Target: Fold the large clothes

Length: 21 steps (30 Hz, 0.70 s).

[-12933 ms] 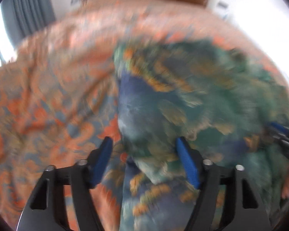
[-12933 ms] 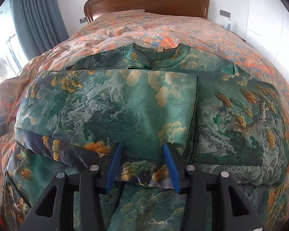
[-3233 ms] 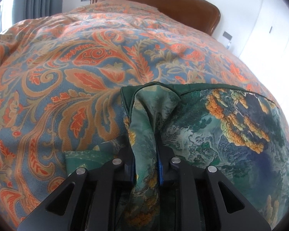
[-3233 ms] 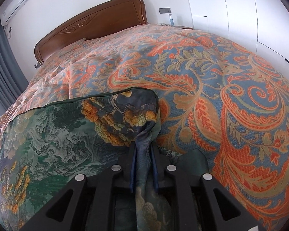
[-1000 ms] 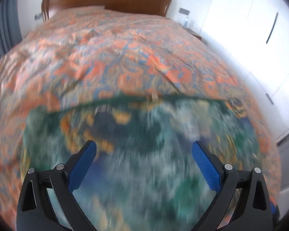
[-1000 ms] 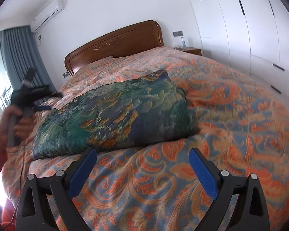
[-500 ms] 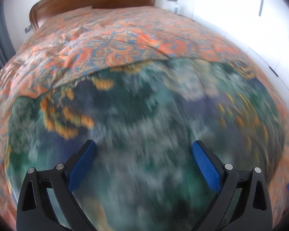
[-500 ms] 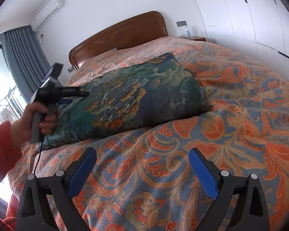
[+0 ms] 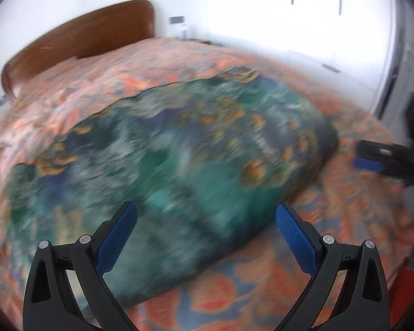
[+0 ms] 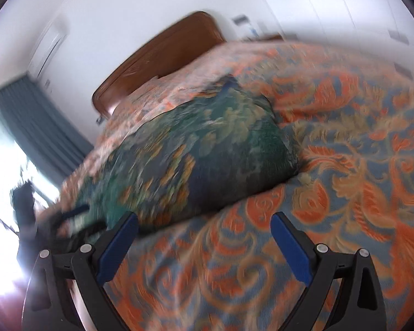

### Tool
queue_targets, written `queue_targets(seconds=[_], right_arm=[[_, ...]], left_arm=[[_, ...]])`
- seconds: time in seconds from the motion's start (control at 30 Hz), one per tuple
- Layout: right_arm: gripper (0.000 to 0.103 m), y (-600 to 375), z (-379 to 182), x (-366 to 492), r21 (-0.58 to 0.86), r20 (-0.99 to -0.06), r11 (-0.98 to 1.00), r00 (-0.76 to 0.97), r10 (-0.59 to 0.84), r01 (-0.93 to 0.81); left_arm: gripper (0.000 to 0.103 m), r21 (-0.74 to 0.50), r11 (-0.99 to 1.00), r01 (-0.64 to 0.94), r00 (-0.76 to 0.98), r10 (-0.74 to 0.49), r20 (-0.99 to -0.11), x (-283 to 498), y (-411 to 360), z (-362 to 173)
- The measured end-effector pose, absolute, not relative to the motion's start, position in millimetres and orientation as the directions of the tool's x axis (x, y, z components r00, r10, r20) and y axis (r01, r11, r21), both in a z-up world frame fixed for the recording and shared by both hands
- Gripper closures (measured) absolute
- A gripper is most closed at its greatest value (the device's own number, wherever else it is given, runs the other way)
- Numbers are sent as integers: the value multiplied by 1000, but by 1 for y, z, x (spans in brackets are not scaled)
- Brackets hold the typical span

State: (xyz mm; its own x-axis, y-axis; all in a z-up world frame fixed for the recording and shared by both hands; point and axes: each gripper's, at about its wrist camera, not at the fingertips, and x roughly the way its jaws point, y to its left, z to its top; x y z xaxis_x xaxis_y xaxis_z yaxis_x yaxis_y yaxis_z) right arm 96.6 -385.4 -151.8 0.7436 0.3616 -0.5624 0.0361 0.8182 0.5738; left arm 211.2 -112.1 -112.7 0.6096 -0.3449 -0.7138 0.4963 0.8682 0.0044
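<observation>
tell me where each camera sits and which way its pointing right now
Left wrist view: on the left gripper, looking forward between its open fingers across the folded green garment toward the headboard; the right gripper shows at the right edge.
Right wrist view: on the right gripper, tilted, looking over the orange bedspread at the garment's side; its own open fingers show, and the left gripper blurs at the left.
Shared: garment, bedspread, headboard, and each view catches the other gripper.

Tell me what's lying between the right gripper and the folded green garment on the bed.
Only bare bedspread, seen in the right wrist view. The open right gripper hangs over its orange pattern, and nothing else sits before the folded green garment.
</observation>
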Motion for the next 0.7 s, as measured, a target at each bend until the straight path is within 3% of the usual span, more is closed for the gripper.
queue_targets(seconds=[0.07, 0.2, 0.33, 0.47, 0.57, 0.7], right_arm=[[5, -396, -164, 115, 653, -554, 753, 731, 400, 83], [4, -417, -195, 155, 747, -563, 624, 717, 411, 229], [5, -426, -214, 184, 811, -531, 509, 728, 433, 289], [54, -417, -204, 190, 744, -589, 594, 720, 366, 306], [67, -397, -173, 173, 644, -579, 734, 766, 281, 218], [69, -349, -121, 148, 431, -522, 896, 839, 154, 104]], left_arm=[[2, -79, 834, 546, 500, -400, -769, 226, -127, -127], [1, 8, 816, 578, 486, -336, -807, 232, -147, -150], [1, -20, 809, 587, 464, -357, -811, 234, -143, -144], [2, -112, 830, 547, 445, -402, -800, 232, -117, -109], [2, -106, 826, 554, 478, -420, -771, 234, -115, -66], [2, -127, 795, 593, 494, -484, -722, 239, -127, -9]])
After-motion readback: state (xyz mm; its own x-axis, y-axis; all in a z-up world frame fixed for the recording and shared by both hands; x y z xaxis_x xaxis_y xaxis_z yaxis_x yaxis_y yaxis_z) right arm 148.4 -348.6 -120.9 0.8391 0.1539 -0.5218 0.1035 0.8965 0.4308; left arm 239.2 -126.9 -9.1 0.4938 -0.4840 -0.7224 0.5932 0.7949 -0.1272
